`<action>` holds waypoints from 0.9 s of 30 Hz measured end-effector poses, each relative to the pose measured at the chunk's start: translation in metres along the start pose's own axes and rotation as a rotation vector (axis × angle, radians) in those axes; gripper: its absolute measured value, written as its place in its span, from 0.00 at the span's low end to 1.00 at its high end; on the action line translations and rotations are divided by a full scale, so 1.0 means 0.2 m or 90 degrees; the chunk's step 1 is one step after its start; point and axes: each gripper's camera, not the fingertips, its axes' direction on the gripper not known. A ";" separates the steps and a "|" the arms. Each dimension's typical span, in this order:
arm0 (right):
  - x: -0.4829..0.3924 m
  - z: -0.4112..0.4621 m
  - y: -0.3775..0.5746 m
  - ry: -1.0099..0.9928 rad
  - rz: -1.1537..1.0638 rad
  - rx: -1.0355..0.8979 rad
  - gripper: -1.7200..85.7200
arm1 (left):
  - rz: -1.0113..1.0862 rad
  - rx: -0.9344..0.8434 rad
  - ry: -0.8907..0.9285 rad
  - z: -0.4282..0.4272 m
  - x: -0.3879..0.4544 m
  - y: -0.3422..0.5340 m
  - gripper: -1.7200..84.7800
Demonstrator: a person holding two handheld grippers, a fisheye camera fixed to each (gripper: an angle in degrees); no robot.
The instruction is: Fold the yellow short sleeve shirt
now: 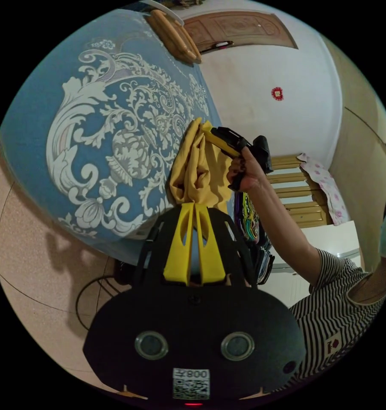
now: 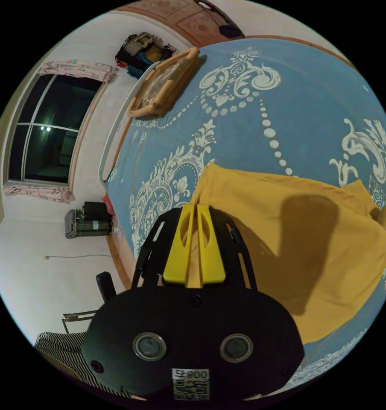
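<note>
Pinching shirt (image 1: 199, 171) — both grippers (image 1: 194, 206) clamped.

dim indoor light, sharp focus, fisheye-bent edges, dark shadow on shirt (image 2: 312, 239).

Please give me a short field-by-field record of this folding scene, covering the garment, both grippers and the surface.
garment: yellow short sleeve cotton shirt, partly lifted and bunched
surface: blue bedspread with white floral pattern
left hand-held gripper: jaws shut on the shirt's fabric
right hand-held gripper: jaws shut on the shirt's edge
person: hand holding the right gripper
</note>
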 end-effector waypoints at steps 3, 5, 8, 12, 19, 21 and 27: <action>-0.07 0.06 0.00 0.001 -0.020 -0.008 0.02 | 0.022 0.011 -0.030 -0.10 0.06 0.01 0.02; -0.12 0.10 0.00 -0.007 -0.045 -0.015 0.02 | 0.038 0.028 -0.052 -0.17 0.11 0.03 0.02; -0.19 0.15 0.02 -0.008 -0.071 -0.017 0.02 | 0.045 0.053 -0.076 -0.26 0.16 0.04 0.02; -0.26 0.19 0.06 -0.006 -0.088 -0.017 0.02 | 0.079 0.055 -0.081 -0.34 0.23 0.03 0.02; -0.30 0.11 0.35 -0.023 -0.130 0.016 0.02 | 0.166 0.026 -0.116 -0.34 0.38 -0.09 0.03; -0.28 0.09 0.47 -0.020 -0.118 0.027 0.02 | 0.166 0.015 -0.146 -0.32 0.39 -0.12 0.03; -0.15 0.14 0.88 0.046 -0.040 0.037 0.02 | 0.128 -0.027 -0.222 -0.31 0.34 -0.15 0.02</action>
